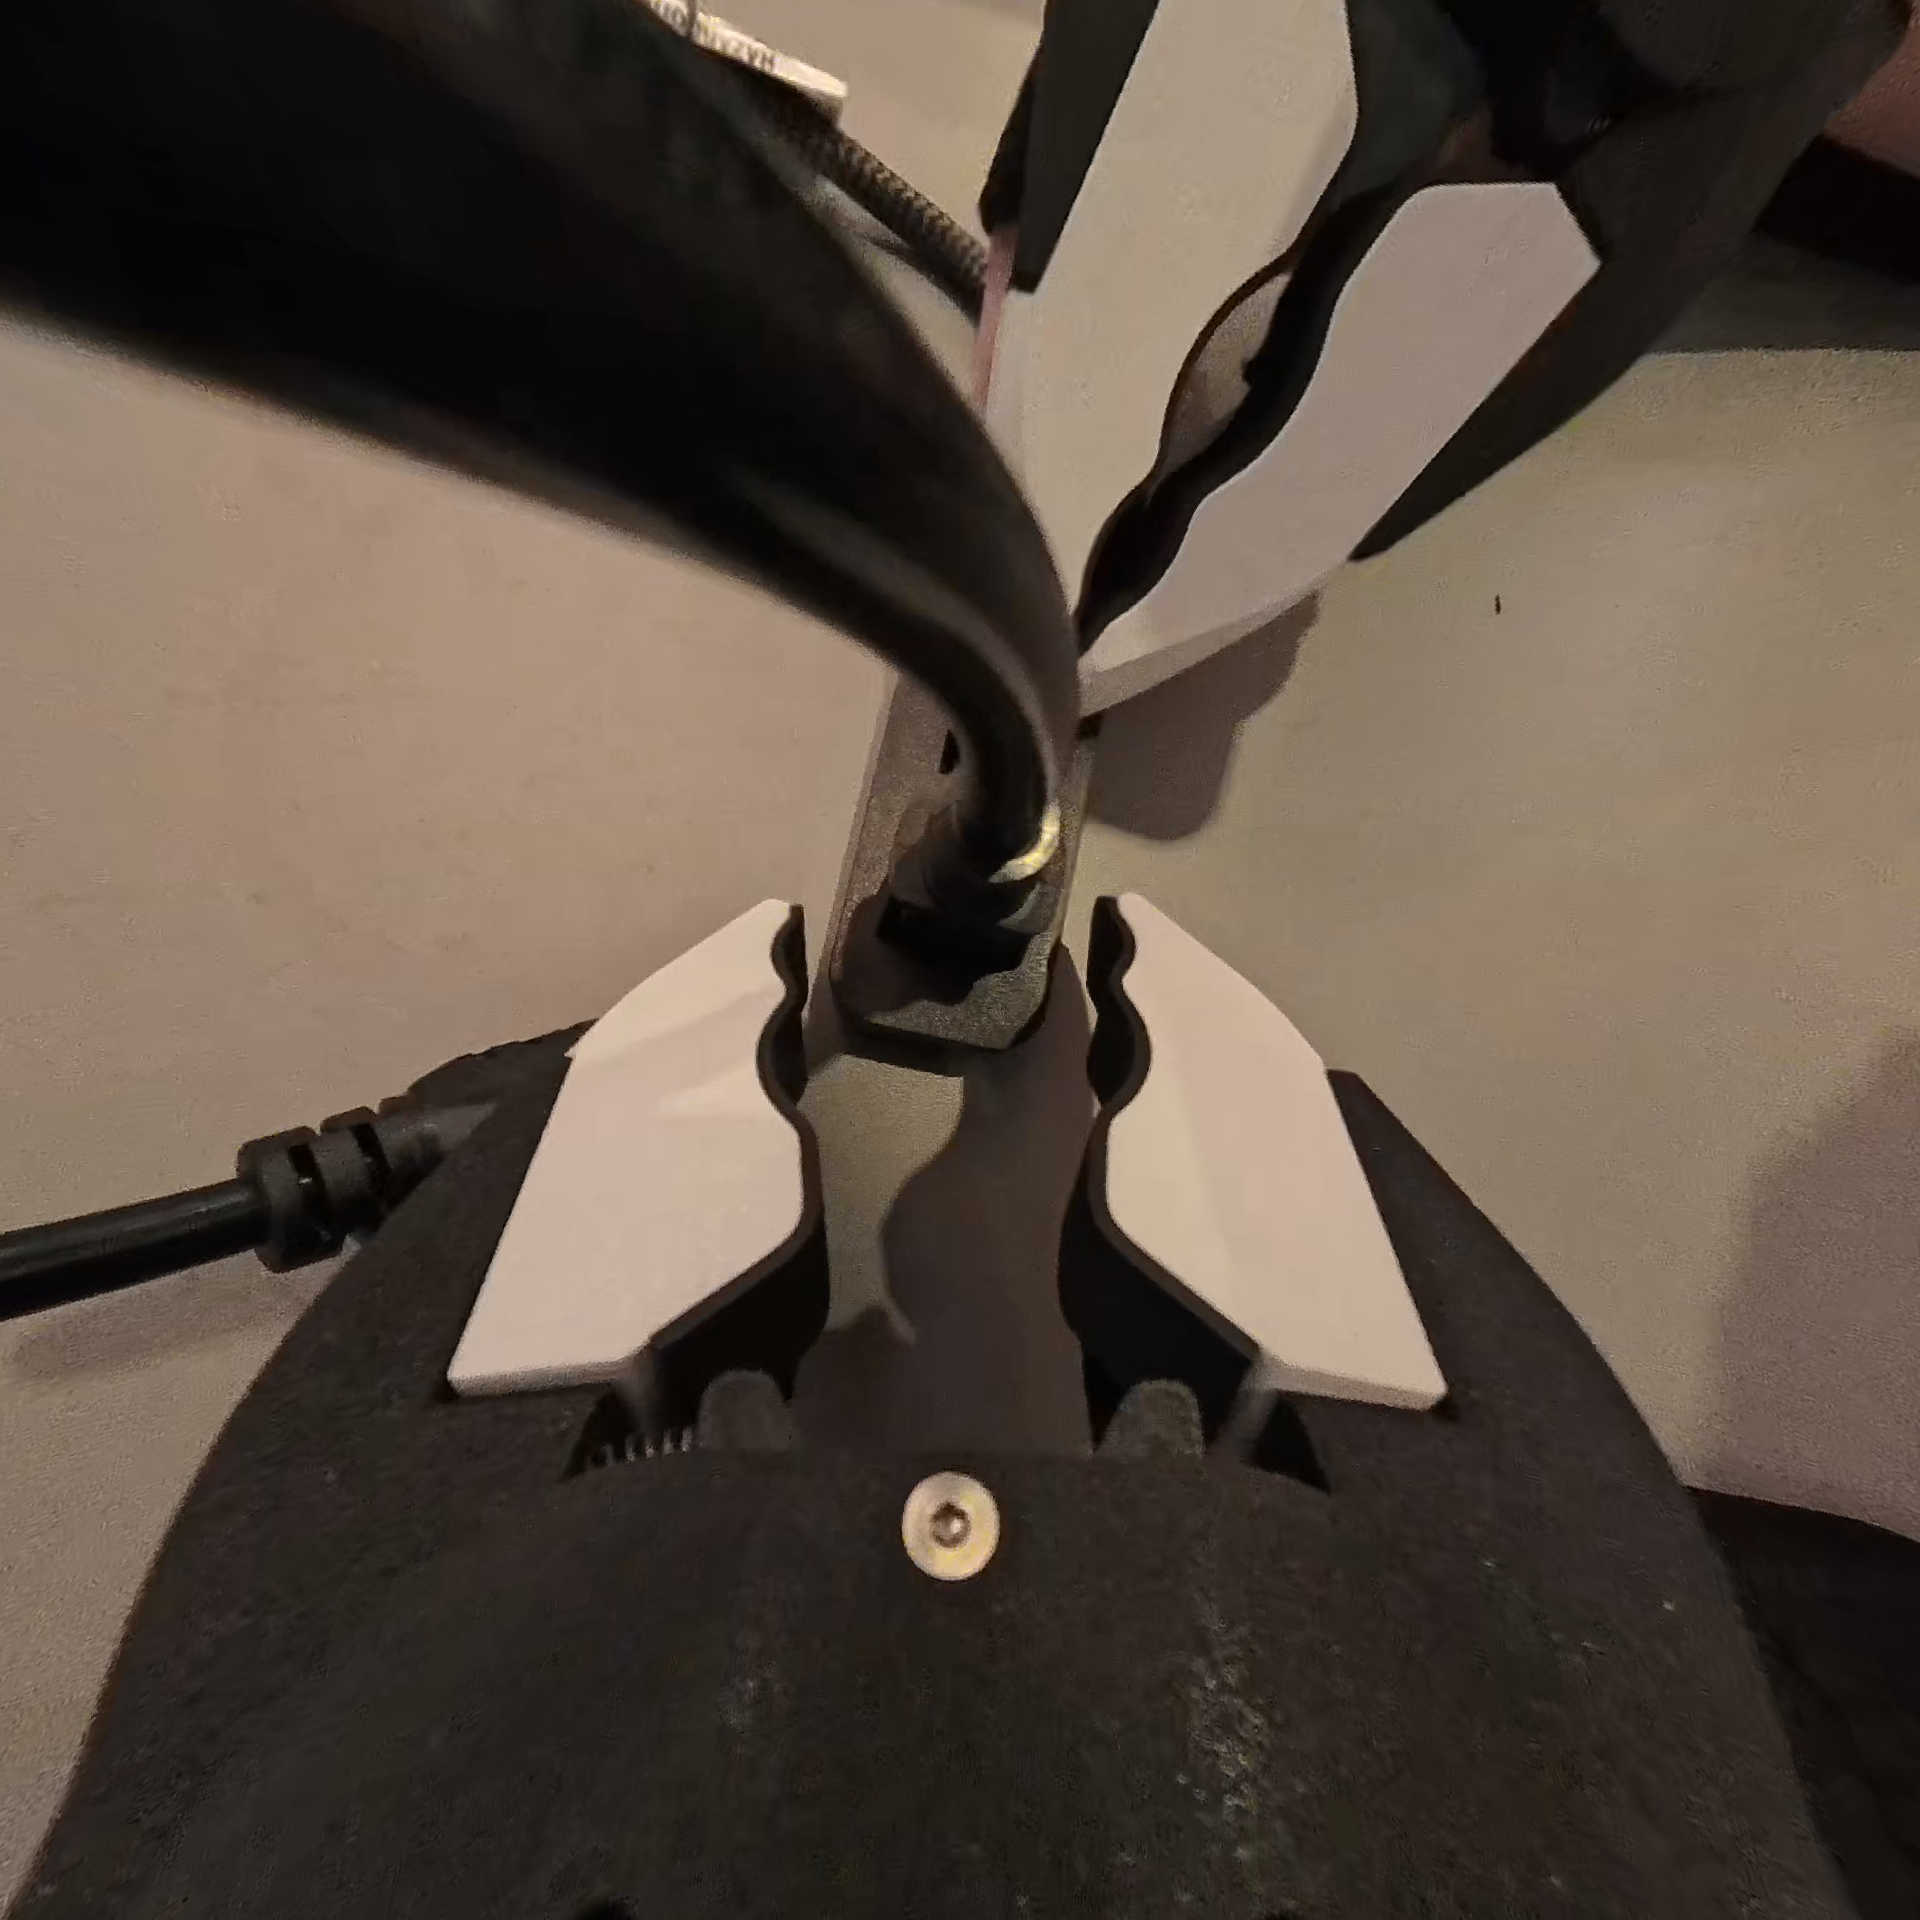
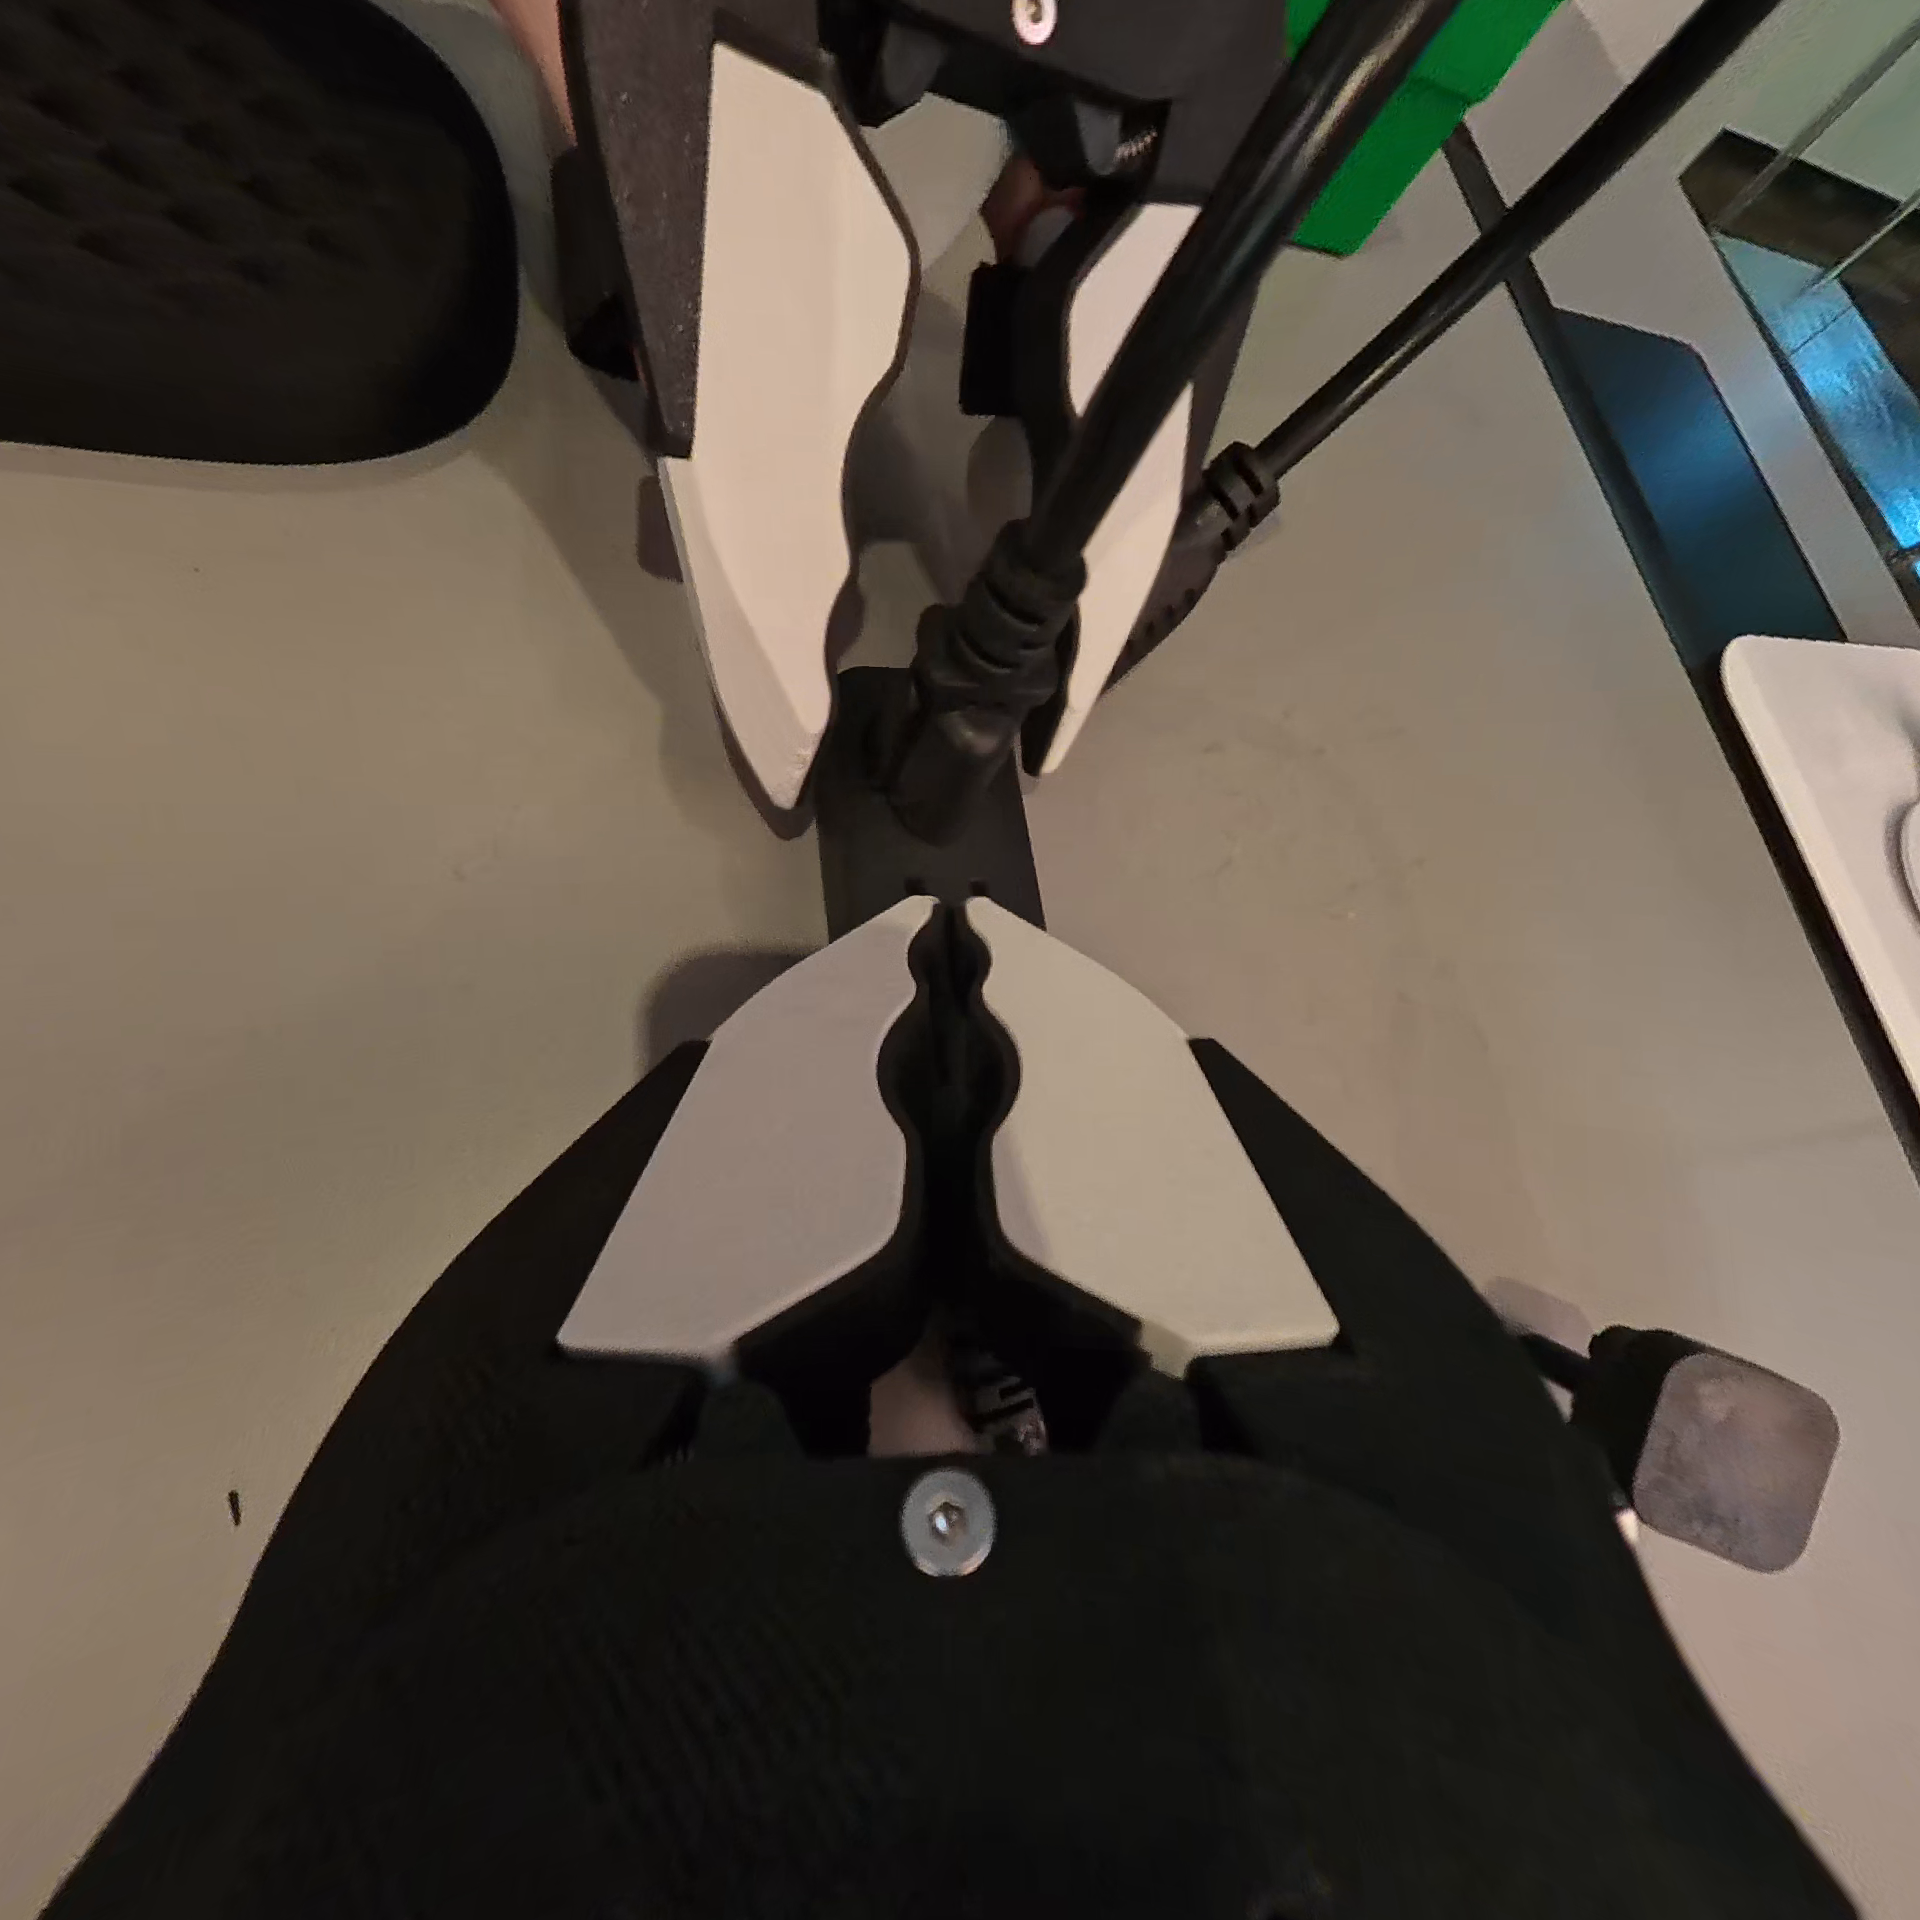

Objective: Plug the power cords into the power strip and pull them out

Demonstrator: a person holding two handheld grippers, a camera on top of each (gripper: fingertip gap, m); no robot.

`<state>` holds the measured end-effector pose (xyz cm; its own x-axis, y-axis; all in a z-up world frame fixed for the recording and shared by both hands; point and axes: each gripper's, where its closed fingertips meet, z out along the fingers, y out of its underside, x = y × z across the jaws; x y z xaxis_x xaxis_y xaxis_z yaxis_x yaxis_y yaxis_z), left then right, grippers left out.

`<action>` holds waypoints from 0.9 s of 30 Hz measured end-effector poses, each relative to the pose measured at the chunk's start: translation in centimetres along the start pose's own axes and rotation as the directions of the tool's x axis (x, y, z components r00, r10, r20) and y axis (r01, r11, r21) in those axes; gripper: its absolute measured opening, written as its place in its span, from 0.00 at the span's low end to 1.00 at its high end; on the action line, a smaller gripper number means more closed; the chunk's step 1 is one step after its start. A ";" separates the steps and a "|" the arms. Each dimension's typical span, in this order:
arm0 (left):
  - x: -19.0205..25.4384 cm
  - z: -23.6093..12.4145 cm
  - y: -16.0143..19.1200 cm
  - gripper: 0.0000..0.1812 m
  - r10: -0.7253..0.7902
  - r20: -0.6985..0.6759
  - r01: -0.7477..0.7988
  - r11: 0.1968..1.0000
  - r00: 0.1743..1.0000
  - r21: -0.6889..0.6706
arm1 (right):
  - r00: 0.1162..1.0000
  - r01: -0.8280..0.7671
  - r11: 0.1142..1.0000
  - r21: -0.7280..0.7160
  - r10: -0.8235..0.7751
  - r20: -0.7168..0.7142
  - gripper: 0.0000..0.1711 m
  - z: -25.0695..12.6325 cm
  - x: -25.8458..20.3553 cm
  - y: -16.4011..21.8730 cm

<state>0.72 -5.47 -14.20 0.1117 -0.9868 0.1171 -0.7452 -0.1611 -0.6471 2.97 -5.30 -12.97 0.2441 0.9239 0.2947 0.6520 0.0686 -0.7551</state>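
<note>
Evidently mid-task: your left gripper point(image 1: 945, 935) gaped empty beside the black plug point(image 2: 966, 717) seated in the dark flat power strip point(image 2: 925, 862); your right gripper point(image 2: 948, 914) pressed nearly closed, empty, at six o'clock; a second black cord point(image 1: 187, 1216) lay loose.

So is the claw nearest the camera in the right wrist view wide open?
No, the right claw has its white fingertips almost touching above the black power strip.
</note>
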 end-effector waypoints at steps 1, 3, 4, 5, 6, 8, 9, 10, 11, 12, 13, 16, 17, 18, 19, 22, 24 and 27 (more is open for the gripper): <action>-0.1 0.0 0.0 0.28 0.000 0.006 0.000 1.000 1.000 -0.002 | 1.000 -0.017 1.000 -0.003 0.017 -0.004 0.02 -0.1 0.2 0.2; -0.1 0.1 0.0 0.29 -0.002 0.003 0.002 1.000 1.000 -0.005 | 0.995 -0.098 0.995 0.008 0.098 0.006 0.01 -0.3 0.6 0.1; -0.1 0.1 -0.1 0.29 -0.003 0.002 0.003 1.000 1.000 0.001 | 0.988 -0.154 0.988 0.032 0.154 0.019 0.01 -0.3 0.8 -0.4; -0.1 0.2 -0.2 0.29 -0.001 0.006 0.001 1.000 1.000 0.009 | 0.978 -0.207 0.976 0.073 0.204 0.043 0.01 -0.3 0.8 -1.2; -0.2 0.3 -0.2 0.29 0.003 0.014 -0.003 1.000 1.000 0.018 | 0.967 -0.250 0.959 0.136 0.241 0.077 0.01 -0.4 0.8 -2.3; -0.3 0.4 -0.2 0.28 0.024 0.038 -0.025 0.999 0.999 0.033 | 0.959 -0.281 0.923 0.262 0.262 0.108 0.00 -0.6 1.0 -4.8; -0.4 0.4 -0.2 0.28 0.032 0.049 -0.034 0.999 0.998 0.037 | 0.963 -0.269 0.922 0.278 0.252 0.094 0.00 -0.5 1.2 -5.3; -0.5 0.4 -0.3 0.27 0.034 0.058 -0.037 0.998 0.998 0.041 | 0.970 -0.244 0.932 0.268 0.233 0.076 0.00 -0.3 1.4 -5.4; -0.5 0.4 -0.3 0.28 0.029 0.055 -0.031 0.998 0.998 0.046 | 0.974 -0.227 0.936 0.268 0.217 0.066 0.00 -0.1 1.4 -5.5; -0.4 0.3 -0.4 0.28 0.017 0.044 -0.019 0.998 0.999 0.053 | 0.975 -0.222 0.937 0.269 0.210 0.073 0.01 -0.1 1.3 -5.6; -0.4 0.3 -0.5 0.28 0.002 0.032 -0.004 0.998 0.999 0.064 | 0.974 -0.224 0.936 0.271 0.211 0.078 0.00 -0.1 1.3 -5.5; -0.4 0.1 -0.6 0.28 -0.018 0.010 0.017 0.996 1.000 0.082 | 0.981 -0.195 0.944 0.266 0.182 0.071 0.01 -0.5 1.2 -5.2; -0.3 0.1 -0.6 0.28 -0.019 0.006 0.019 0.996 1.000 0.084 | 0.982 -0.188 0.946 0.263 0.178 0.062 0.01 -0.6 1.3 -5.0; -0.3 0.1 -0.6 0.29 -0.021 0.004 0.020 0.996 1.000 0.084 | 0.982 -0.188 0.946 0.265 0.181 0.049 0.01 -0.7 1.4 -5.0; -0.3 0.1 -0.6 0.29 -0.022 0.004 0.021 0.996 1.000 0.083 | 0.982 -0.189 0.944 0.269 0.184 0.042 0.01 -0.9 1.5 -4.9; -0.3 0.2 -0.6 0.29 -0.016 0.009 0.016 0.997 1.000 0.080 | 0.983 -0.169 0.941 0.292 0.182 -0.019 0.48 -1.3 2.4 -4.9; -0.2 0.2 -0.6 0.30 -0.013 0.010 0.012 0.997 1.000 0.078 | 0.996 -0.019 0.934 0.356 0.050 -0.077 0.30 -2.5 2.0 -5.9; -0.2 0.2 -0.6 0.30 -0.008 0.008 0.007 0.997 1.000 0.077 | 0.976 0.175 0.876 0.449 -0.095 -0.195 0.29 -4.2 1.4 -7.5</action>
<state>1.27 -5.20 -14.00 0.1229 -0.9856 0.1159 -0.6913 -0.1688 -0.7026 1.46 -6.11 -4.45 0.3161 0.8219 0.4740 0.2912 0.3914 -0.8729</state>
